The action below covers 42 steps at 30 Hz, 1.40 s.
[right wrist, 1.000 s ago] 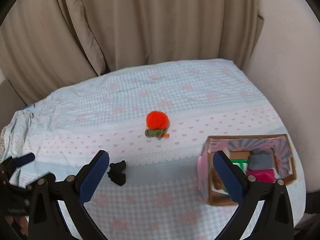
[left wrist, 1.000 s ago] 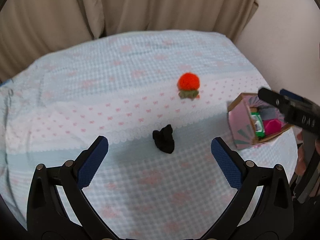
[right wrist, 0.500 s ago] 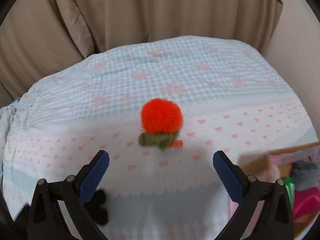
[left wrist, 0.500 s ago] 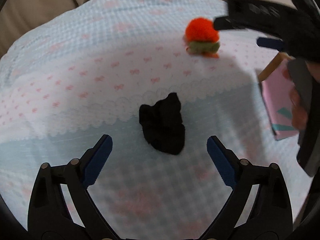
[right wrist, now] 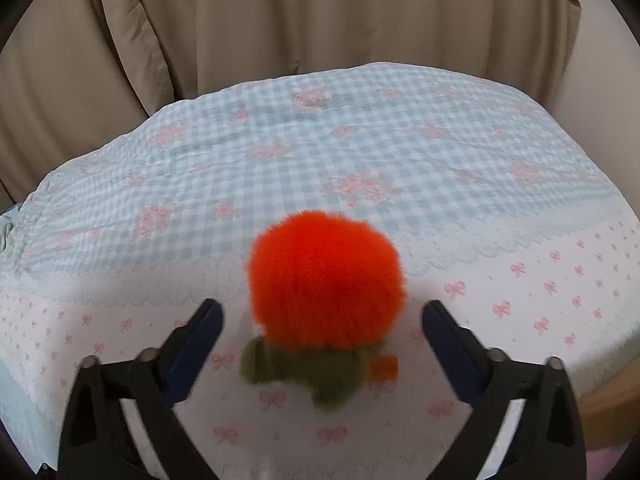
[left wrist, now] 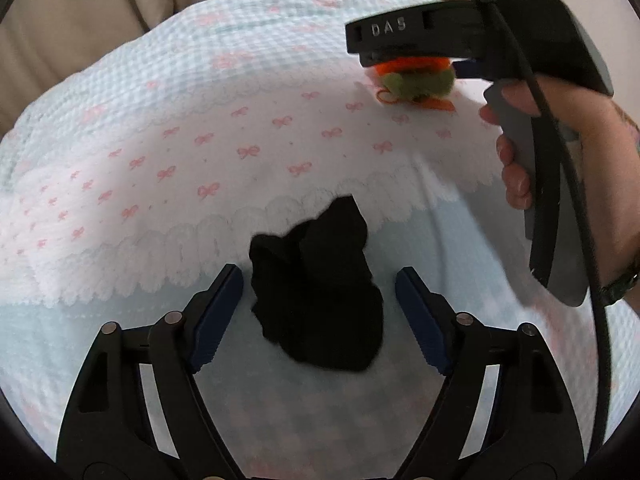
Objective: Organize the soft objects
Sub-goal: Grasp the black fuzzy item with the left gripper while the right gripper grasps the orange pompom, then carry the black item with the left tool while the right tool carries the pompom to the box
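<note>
A crumpled black cloth (left wrist: 320,300) lies on the cloth-covered table (left wrist: 160,168). My left gripper (left wrist: 319,280) straddles it, its jaws closing, with a gap still on each side of the cloth. A fluffy orange pompom with a green base (right wrist: 324,288) sits between the pads of my right gripper (right wrist: 323,314), whose jaws are closing too without touching it. In the left wrist view the pompom (left wrist: 416,78) shows partly under the right gripper's black body (left wrist: 460,36), held by a hand (left wrist: 568,144).
The table wears a light blue checked cloth with a white band of pink bows (right wrist: 400,152). Beige curtains (right wrist: 320,20) hang behind it. A wooden or cardboard edge (right wrist: 612,396) shows at the lower right of the right wrist view.
Both grippers have come down close over their objects. The left jaws have narrowed around the black cloth, the right jaws slightly around the pompom. The pink box has left both views.
</note>
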Each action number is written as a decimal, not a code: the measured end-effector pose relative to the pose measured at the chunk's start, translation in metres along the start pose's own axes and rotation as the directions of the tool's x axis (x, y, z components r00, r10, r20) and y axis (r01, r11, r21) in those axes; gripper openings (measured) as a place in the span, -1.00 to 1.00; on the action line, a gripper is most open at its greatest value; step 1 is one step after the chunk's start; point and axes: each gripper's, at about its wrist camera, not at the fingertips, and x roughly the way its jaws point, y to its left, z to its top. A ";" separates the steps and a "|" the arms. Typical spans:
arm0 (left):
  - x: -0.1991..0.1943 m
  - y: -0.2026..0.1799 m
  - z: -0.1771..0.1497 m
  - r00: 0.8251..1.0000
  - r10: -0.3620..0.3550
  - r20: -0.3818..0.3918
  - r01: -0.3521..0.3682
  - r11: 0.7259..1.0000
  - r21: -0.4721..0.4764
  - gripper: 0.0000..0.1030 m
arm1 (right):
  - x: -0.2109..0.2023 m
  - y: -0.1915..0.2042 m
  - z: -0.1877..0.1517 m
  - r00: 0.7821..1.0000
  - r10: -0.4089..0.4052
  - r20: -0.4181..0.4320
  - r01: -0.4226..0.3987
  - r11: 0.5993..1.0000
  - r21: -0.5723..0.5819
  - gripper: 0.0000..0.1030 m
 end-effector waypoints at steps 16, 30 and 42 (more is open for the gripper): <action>0.001 0.029 0.022 0.999 -0.027 -0.025 0.025 0.997 -0.077 -0.59 | -0.002 0.009 0.008 1.000 0.006 0.000 -0.006 0.999 -0.041 -0.30; -0.080 0.036 0.067 1.000 0.001 0.026 0.001 0.998 -0.069 -0.59 | -0.109 0.011 0.038 0.997 0.013 0.079 -0.012 1.000 -0.019 -0.30; -0.180 -0.005 0.096 0.996 -0.045 0.083 0.050 0.997 -0.059 -0.59 | -0.240 -0.009 0.039 0.993 0.005 0.120 -0.007 1.000 0.017 -0.30</action>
